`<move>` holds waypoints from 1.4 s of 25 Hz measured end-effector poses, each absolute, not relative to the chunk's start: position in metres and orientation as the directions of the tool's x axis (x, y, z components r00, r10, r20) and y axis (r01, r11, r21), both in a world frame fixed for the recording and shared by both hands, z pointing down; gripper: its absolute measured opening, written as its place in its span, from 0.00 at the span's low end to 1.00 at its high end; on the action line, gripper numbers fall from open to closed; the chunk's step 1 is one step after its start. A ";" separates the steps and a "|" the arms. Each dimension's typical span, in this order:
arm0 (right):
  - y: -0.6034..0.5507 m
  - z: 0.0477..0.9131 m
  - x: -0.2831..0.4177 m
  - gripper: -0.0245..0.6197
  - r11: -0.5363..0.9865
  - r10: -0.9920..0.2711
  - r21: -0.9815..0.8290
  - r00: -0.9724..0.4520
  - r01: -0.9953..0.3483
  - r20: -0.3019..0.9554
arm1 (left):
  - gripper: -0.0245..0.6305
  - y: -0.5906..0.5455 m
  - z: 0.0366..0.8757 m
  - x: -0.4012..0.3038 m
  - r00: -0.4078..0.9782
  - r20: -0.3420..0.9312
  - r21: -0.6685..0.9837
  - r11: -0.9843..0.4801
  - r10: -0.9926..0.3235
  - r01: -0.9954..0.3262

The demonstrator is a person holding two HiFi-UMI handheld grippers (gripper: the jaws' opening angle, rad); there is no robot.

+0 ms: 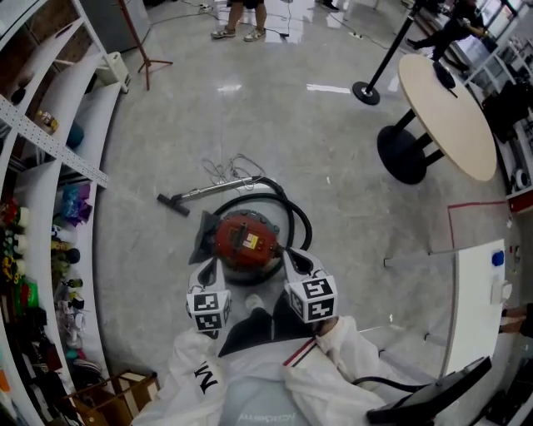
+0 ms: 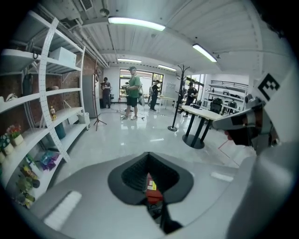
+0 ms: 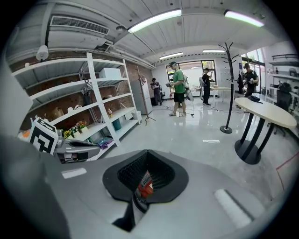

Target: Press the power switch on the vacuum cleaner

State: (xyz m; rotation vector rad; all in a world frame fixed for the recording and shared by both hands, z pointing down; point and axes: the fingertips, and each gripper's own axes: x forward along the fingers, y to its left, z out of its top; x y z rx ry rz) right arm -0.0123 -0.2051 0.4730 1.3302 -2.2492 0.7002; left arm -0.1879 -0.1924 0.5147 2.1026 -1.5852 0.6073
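A round red vacuum cleaner sits on the grey floor right in front of me, its black hose looped around it. Its metal wand lies on the floor to the far left. My left gripper hangs over the vacuum's near left edge and my right gripper over its near right edge. Both are shut with nothing held. In the left gripper view the jaws of the left gripper meet, and the red body shows through their hollow. The right gripper frames the red body the same way.
White shelving full of small items runs along the left. A round beige table on a black base and a stanchion foot stand at the far right. A white cabinet is at the right. People stand far ahead.
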 end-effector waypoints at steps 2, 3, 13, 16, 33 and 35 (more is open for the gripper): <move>-0.204 0.461 -0.013 0.04 0.414 -0.680 -0.196 -0.445 -0.889 0.582 | 0.04 -0.193 0.499 -0.189 0.253 0.559 0.075 -0.255 -0.790 -0.964; -0.205 0.455 -0.014 0.04 0.416 -0.687 -0.191 -0.445 -0.889 0.575 | 0.04 -0.194 0.491 -0.190 0.253 0.547 0.071 -0.257 -0.798 -0.964; -0.204 0.403 -0.030 0.04 0.471 -0.707 -0.176 -0.490 -0.864 0.510 | 0.04 -0.192 0.420 -0.211 0.237 0.445 0.056 -0.237 -0.863 -0.970; -0.208 0.387 -0.028 0.04 0.477 -0.724 -0.166 -0.493 -0.863 0.482 | 0.04 -0.194 0.401 -0.215 0.226 0.413 0.049 -0.226 -0.882 -0.973; -0.204 0.354 -0.023 0.04 0.455 -0.774 -0.153 -0.475 -0.877 0.419 | 0.04 -0.194 0.356 -0.208 0.261 0.319 0.025 -0.267 -0.911 -0.963; -0.199 0.355 -0.022 0.04 0.454 -0.773 -0.152 -0.473 -0.878 0.423 | 0.04 -0.191 0.357 -0.206 0.266 0.322 0.027 -0.272 -0.909 -0.962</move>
